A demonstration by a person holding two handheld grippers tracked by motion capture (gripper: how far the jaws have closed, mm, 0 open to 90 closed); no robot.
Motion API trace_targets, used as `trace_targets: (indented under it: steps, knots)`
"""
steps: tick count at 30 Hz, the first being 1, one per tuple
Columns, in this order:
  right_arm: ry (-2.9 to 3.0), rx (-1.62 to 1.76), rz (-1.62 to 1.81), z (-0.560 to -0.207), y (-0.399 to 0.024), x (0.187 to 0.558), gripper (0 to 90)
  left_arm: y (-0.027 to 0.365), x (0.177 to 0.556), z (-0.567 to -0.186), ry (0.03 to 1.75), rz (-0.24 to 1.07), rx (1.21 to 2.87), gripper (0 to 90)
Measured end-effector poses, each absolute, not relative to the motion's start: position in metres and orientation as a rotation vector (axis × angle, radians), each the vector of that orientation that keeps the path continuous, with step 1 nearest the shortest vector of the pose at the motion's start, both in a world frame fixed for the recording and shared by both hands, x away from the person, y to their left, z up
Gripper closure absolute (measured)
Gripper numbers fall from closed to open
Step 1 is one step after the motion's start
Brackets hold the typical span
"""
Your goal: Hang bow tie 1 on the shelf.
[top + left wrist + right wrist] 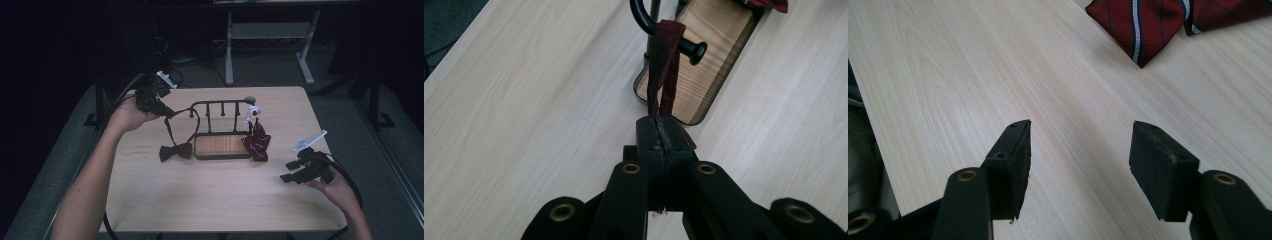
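My left tool (pixel 663 131) is clamped on the dark maroon strap (pixel 665 60) of a bow tie (pixel 175 151), looped over a peg of the black metal rack with a wooden base (pixel 222 145). My right tool (pixel 1078 165) gapes wide, empty, above the pale wooden bench (pixel 215 195) near a striped red necktie (pixel 1148 25).

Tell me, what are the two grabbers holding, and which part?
The left gripper pinches the bow tie's strap, which loops over the rack's hook. The right gripper is open, holding nothing.

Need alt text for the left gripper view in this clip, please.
The left gripper, jaws shut, pinches a dark red strap that loops over a black hook of a rack. Behind it lie the rack's wooden base and the pale wood table.
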State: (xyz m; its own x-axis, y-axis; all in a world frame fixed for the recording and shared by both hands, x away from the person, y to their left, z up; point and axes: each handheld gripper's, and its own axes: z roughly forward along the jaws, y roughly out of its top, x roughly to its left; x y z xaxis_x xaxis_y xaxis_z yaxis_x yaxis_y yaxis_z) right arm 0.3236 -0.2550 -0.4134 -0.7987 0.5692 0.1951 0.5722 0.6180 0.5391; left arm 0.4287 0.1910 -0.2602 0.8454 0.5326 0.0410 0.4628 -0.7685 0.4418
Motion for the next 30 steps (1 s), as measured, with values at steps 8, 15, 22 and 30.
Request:
trace_targets:
  steps: [8,15,22,30]
  knots:
    - [-2.817,-1.005,-0.948,-0.413,-0.258,0.323,41.4,0.193,0.428,-0.265,0.759,0.234,2.599,77.3]
    - [-2.811,-1.025,-0.951,-0.413,-0.261,0.324,41.0,0.196,0.423,-0.278,0.760,0.209,2.597,72.2]
    - [-2.812,-1.033,-0.950,-0.414,-0.262,0.325,40.2,0.208,0.420,-0.287,0.777,0.185,2.574,70.9]
    - [-2.804,-1.061,-0.950,-0.412,-0.264,0.323,39.1,0.218,0.410,-0.298,0.771,0.175,2.559,67.8]
